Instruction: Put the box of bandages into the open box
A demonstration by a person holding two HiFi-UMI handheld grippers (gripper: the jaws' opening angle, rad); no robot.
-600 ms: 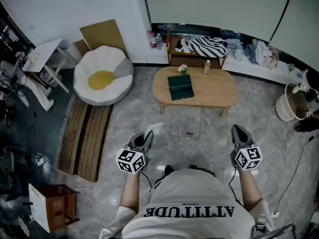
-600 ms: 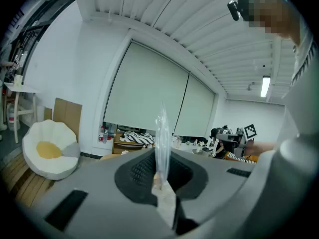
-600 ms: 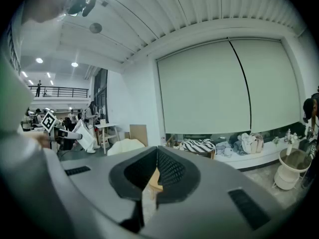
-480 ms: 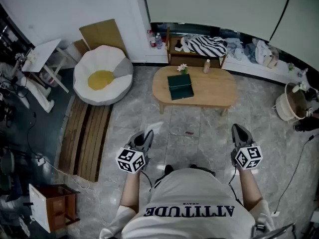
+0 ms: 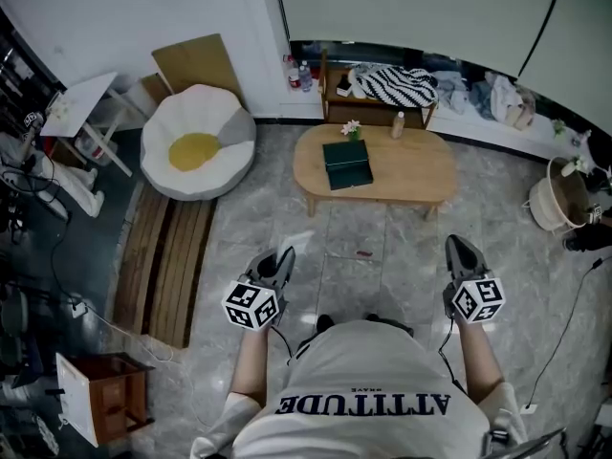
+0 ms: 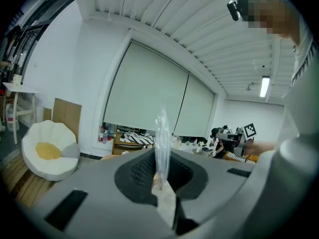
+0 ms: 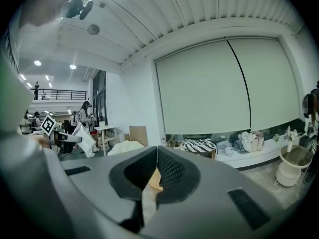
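Holding both grippers level-ish and side by side before the body, the person stands back from a low oval table [image 5: 421,175]. The left gripper [image 5: 284,255] has its jaws pressed together; its own view shows the tips meeting in one seam, with a thin glassy sliver standing along it that cannot be identified. The right gripper [image 5: 456,244] is closed too, its jaws meeting in a straight line with nothing between them. The table lies well ahead of both sets of jaws, roughly between their two lines of aim. On it sits a dark green box [image 5: 346,166], nearer the left jaws' side, well apart from either gripper. Just beyond that box are a small flower [image 5: 351,130] and a bottle [image 5: 397,126]. A separate bandage box cannot be picked out in any view. Ahead and to the left of the left jaws is a white egg-shaped seat [image 5: 196,142]. Ahead and to the right of the right jaws stands a basket [image 5: 555,199]. Beyond the table, a striped cloth [image 5: 395,86] lies on a low shelf.
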